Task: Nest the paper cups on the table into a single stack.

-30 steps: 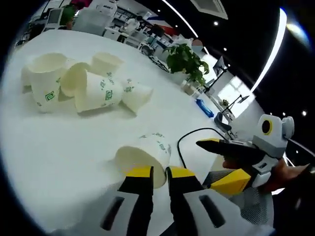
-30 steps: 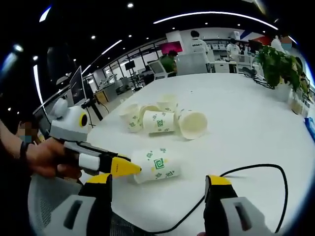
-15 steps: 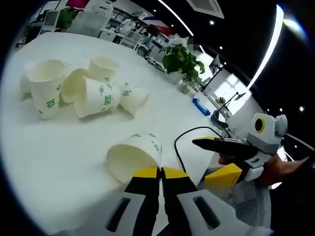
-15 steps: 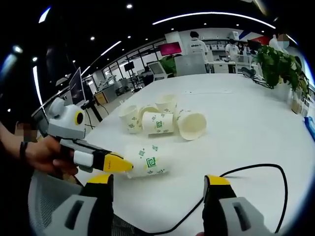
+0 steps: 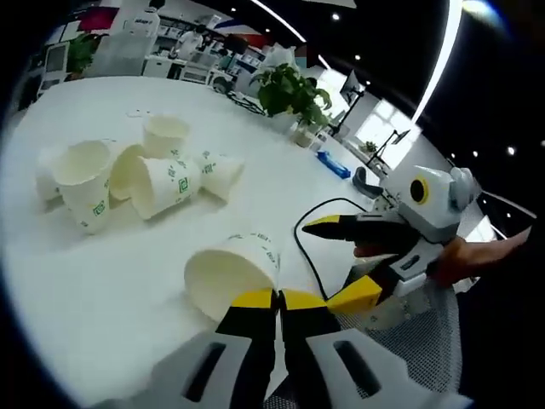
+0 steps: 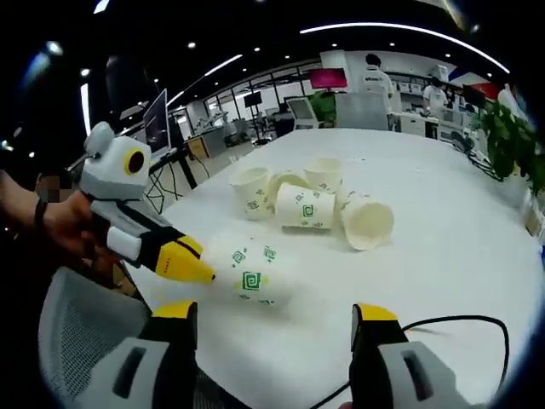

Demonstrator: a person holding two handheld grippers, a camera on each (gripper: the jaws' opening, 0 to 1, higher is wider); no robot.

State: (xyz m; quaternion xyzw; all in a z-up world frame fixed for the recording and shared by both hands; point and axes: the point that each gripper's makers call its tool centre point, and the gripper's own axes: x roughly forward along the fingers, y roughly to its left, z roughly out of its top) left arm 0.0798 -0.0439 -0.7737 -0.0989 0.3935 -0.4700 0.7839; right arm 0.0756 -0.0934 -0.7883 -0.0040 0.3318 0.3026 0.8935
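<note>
The left tongs (image 5: 278, 300) are pressed together on the rim of a paper cup (image 5: 232, 271), which tilts with its open mouth toward the camera over the white counter (image 5: 102, 273). The right tongs (image 6: 271, 317) stand spread wide with nothing between them, just behind that cup in the right gripper view. A black cable (image 5: 311, 256) curls beside it. Farther off, a cluster of cups (image 5: 136, 175) sits on the counter, some upright, some on their sides, near a potted plant (image 5: 289, 89).

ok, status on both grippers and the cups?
Left gripper shut on near cup. Right gripper open, nothing held. Other cups loose in a cluster, unstacked. Black cable lies beside near cup.
</note>
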